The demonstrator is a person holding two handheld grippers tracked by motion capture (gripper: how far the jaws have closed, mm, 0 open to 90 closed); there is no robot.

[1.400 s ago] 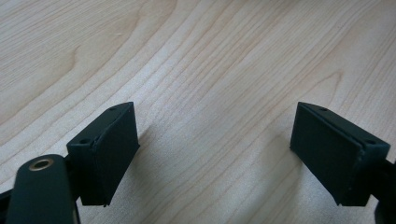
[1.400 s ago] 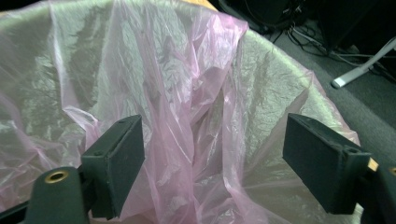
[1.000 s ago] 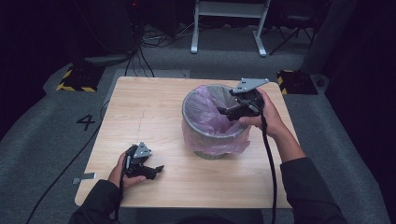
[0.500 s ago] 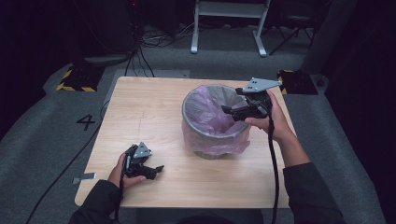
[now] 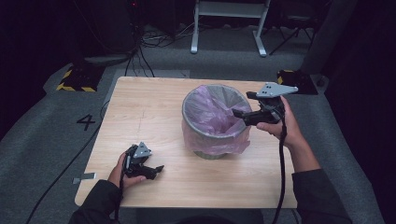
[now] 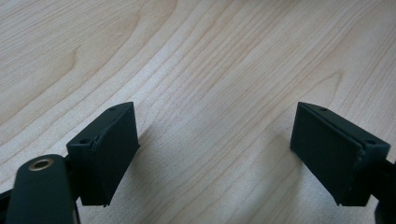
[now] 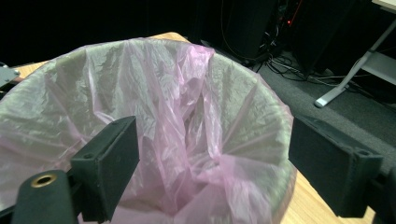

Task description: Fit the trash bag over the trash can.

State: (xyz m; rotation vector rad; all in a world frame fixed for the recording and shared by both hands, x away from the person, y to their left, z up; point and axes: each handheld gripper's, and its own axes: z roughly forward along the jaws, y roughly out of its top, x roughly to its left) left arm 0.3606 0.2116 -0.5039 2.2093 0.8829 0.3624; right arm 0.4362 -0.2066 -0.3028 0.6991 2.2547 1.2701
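**Operator:** Pulling back is what I see at the bin point(image 5: 215, 122): my right gripper point(image 5: 243, 113) has slid off to the right since a second ago. Back then its tips hung over the mouth of the bin; now they sit just outside the rim on the right side, level with it. The jaws are spread wide and nothing is between them.

**Observer:** So the pink liner point(image 7: 187, 121) is let go?

**Operator:** Yes, as far as I can judge. In the right gripper view the bag drapes over the rim all the way round, with loose folds sagging into the middle, and neither pad touches it. I read that as the liner being seated and this hand clearing away.

**Observer:** And your other hand?

**Operator:** My left gripper point(image 5: 152, 170) has not shifted. It rests near the front left of the tabletop point(image 5: 140, 107), well apart from the bin, jaws wide and bare wood grain between them.

**Observer:** Where does the bin stand?

**Operator:** Upright, a little right of the middle of the tabletop.

**Observer:** And around it?

**Operator:** Pale wood, otherwise bare. Beyond it, grey carpet with a painted number four point(image 5: 87, 122), yellow-and-black striped blocks point(image 5: 74, 79), cables point(image 5: 154, 39) and a white stand point(image 5: 229, 23) in a dark room.
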